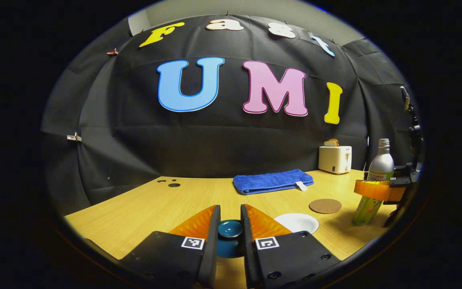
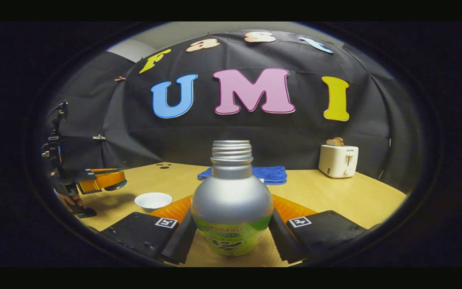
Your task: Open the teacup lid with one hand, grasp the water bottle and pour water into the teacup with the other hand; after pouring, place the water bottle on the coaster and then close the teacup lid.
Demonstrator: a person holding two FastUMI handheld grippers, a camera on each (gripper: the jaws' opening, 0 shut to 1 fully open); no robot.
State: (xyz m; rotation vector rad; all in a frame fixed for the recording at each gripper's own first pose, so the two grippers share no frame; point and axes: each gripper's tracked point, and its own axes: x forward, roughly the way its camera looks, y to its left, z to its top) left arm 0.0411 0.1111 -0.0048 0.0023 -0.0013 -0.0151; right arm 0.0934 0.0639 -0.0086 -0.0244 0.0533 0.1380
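Gripping bottle and lid knob, both sets of tongs closed.
Right tongs (image 2: 231, 230) clamp the uncapped silver aluminium water bottle (image 2: 231, 200) on the desk (image 2: 335, 196); thin wall probably dents, grip low. Left tongs (image 1: 230, 235) pinch the dark-teal ceramic teacup lid (image 1: 230, 229); likely slippery, fragile.

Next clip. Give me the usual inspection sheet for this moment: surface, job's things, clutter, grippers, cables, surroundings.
Surface: wooden table, holes near its far left corner.
Job's things: dark teal lid between the left fingers; bottle, uncapped, upright; round coaster bare; white cup seen from above, contents not discernible.
Clutter: folded blue towel; toaster with bread in it, at the back.
Grippers: left gripper closed on the lid; right gripper closed on the bottle's body.
Cables: thin cord beside the toaster, unclear.
Surroundings: black cloth wall; grey wall above.
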